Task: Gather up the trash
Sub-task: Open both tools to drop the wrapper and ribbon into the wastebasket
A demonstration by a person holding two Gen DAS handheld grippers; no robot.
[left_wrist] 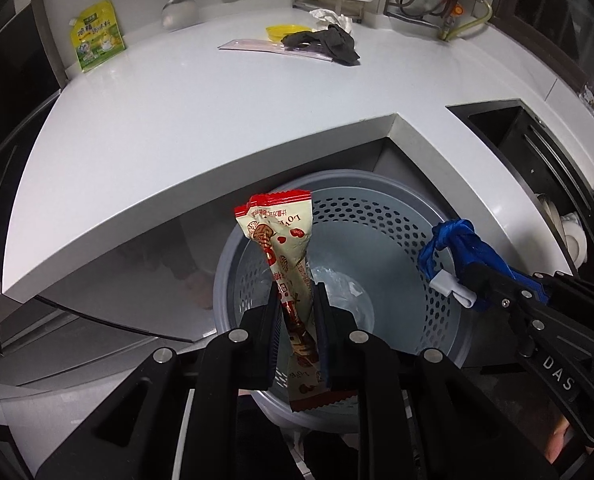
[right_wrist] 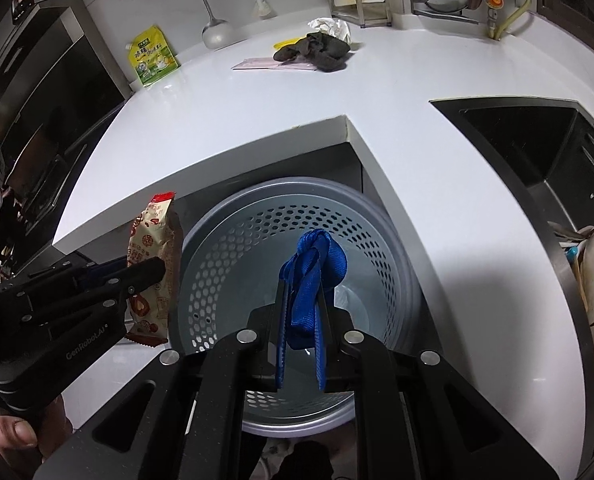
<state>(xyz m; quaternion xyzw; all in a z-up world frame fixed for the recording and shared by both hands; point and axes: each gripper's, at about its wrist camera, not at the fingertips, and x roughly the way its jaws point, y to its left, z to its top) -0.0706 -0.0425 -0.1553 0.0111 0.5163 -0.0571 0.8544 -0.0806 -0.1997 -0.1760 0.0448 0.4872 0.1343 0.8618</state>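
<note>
My left gripper (left_wrist: 297,292) is shut on a cream and red snack wrapper (left_wrist: 281,236), held upright over the grey perforated trash bin (left_wrist: 393,216). The wrapper also shows in the right wrist view (right_wrist: 153,240), at the bin's left rim. My right gripper (right_wrist: 303,292) is shut on a knotted blue plastic bag (right_wrist: 313,268), held over the middle of the bin (right_wrist: 233,248). The same bag (left_wrist: 453,244) shows in the left wrist view above the bin's right rim. Clear plastic lies at the bin's bottom.
The white countertop (left_wrist: 201,120) wraps around the bin. At its back lie a dark rag (left_wrist: 329,42), a yellow lid (left_wrist: 281,31), a flat plastic sleeve (left_wrist: 253,46), crumpled white paper (left_wrist: 329,16) and a green pouch (left_wrist: 97,34). A sink with dishes (right_wrist: 577,200) is right.
</note>
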